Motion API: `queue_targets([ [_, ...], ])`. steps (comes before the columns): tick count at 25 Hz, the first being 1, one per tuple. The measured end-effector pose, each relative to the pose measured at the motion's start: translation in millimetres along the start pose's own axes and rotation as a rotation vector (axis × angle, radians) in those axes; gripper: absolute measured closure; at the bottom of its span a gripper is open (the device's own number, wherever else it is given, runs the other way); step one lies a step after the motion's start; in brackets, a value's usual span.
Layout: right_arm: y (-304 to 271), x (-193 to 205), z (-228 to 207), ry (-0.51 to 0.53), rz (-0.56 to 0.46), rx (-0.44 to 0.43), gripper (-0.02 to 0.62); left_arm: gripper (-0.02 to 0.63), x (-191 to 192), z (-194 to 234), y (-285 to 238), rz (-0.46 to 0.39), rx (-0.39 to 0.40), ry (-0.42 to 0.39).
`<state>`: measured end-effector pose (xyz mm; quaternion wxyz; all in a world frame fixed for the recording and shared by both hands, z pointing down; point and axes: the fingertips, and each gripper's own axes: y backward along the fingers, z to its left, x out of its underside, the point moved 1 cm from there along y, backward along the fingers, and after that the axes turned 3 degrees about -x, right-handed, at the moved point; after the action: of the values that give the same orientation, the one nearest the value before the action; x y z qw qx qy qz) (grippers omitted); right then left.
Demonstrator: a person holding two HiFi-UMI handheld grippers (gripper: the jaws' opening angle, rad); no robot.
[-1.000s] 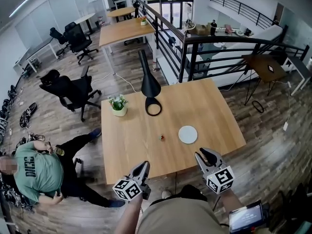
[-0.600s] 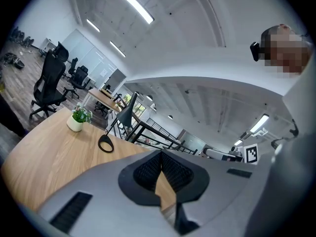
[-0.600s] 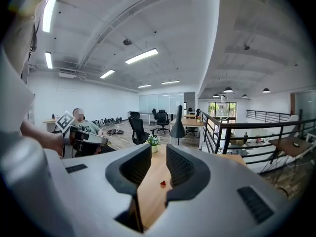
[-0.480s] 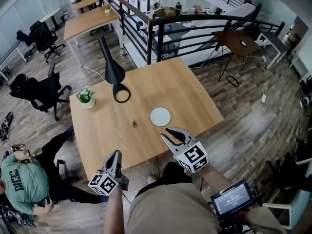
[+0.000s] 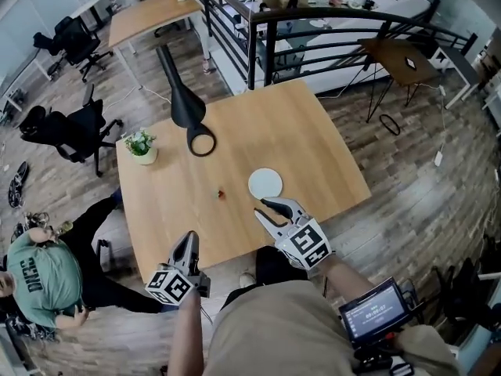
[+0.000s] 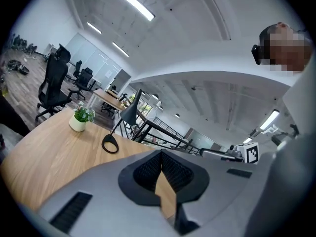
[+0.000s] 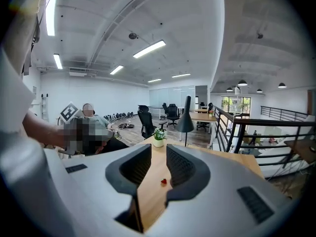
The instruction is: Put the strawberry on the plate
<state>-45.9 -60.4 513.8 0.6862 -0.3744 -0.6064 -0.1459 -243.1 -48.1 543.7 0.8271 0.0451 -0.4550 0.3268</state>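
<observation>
A small red strawberry [image 5: 221, 193] lies on the wooden table [image 5: 313, 155], a short way left of a round white plate [image 5: 265, 182]. My right gripper [image 5: 262, 207] hangs over the table's front edge, just short of the plate and to the right of the strawberry. Its jaws are shut with only a thin slit, and nothing is in them. In the right gripper view the strawberry [image 7: 163, 181] shows past the jaws [image 7: 158, 154]; the plate is hidden there. My left gripper [image 5: 188, 240] is shut and empty at the front left edge, and its jaws [image 6: 160, 154] meet at the tips.
A black desk lamp [image 5: 182, 100] with a ring base [image 5: 201, 142] and a small potted plant [image 5: 142, 145] stand on the far left of the table. A person in a green shirt [image 5: 39, 266] sits on the floor at the left. A black railing [image 5: 313, 22] runs behind the table.
My right gripper has come forward from below the table's edge to just short of the plate. My left gripper has shifted slightly at the front left edge. The head view has swung.
</observation>
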Motion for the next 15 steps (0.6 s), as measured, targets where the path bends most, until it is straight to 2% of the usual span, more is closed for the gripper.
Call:
queue_targets([
  [12,-97.2,36.7,-57.7,0.102,0.132,-0.294,0.509,0.603,-14.7,12.0,-66.8,-0.049,-0.190,0.019],
  [15,-122.8,52.3,-61.3,0.150,0.205,-0.366,0.472,0.601,-10.6,19.2,-74.0,-0.048,-0.245,0.041],
])
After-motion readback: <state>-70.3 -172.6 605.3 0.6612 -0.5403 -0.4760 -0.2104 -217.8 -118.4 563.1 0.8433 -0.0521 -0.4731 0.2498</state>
